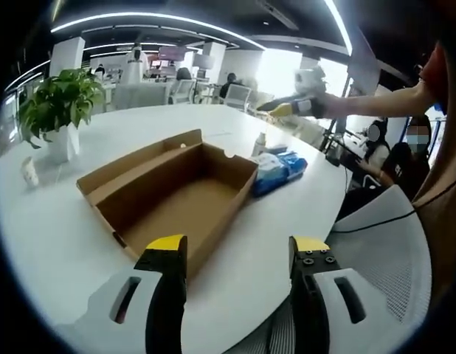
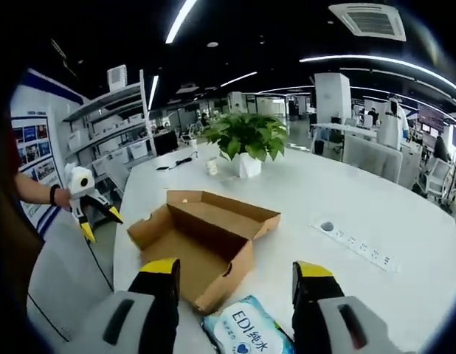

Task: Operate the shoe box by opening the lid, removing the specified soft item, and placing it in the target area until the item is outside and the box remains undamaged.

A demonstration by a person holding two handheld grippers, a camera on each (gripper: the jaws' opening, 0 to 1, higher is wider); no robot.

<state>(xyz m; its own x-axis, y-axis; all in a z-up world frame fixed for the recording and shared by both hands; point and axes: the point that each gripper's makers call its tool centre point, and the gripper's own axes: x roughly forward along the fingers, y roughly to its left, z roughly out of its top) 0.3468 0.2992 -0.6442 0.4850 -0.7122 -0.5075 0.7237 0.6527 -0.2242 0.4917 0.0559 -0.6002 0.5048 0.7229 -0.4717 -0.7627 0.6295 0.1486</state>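
An open cardboard shoe box (image 1: 176,193) (image 2: 202,230) lies on the white table, its lid folded back and its inside bare. A blue and white soft pack of wipes (image 1: 280,168) (image 2: 246,329) lies on the table against one short end of the box. My left gripper (image 1: 237,248) hovers open over the table edge near the box's other end; it is also in the right gripper view (image 2: 91,209), held in a hand. My right gripper (image 2: 235,269) is open above the pack and apart from it, and hangs in the air at the end of an outstretched arm (image 1: 291,108).
A potted plant (image 1: 62,103) (image 2: 246,140) and a small white cup (image 1: 29,171) (image 2: 211,167) stand beyond the box. A socket strip (image 2: 353,240) is set in the table. A grey mesh chair (image 1: 394,251) stands at the table edge, and people sit behind it.
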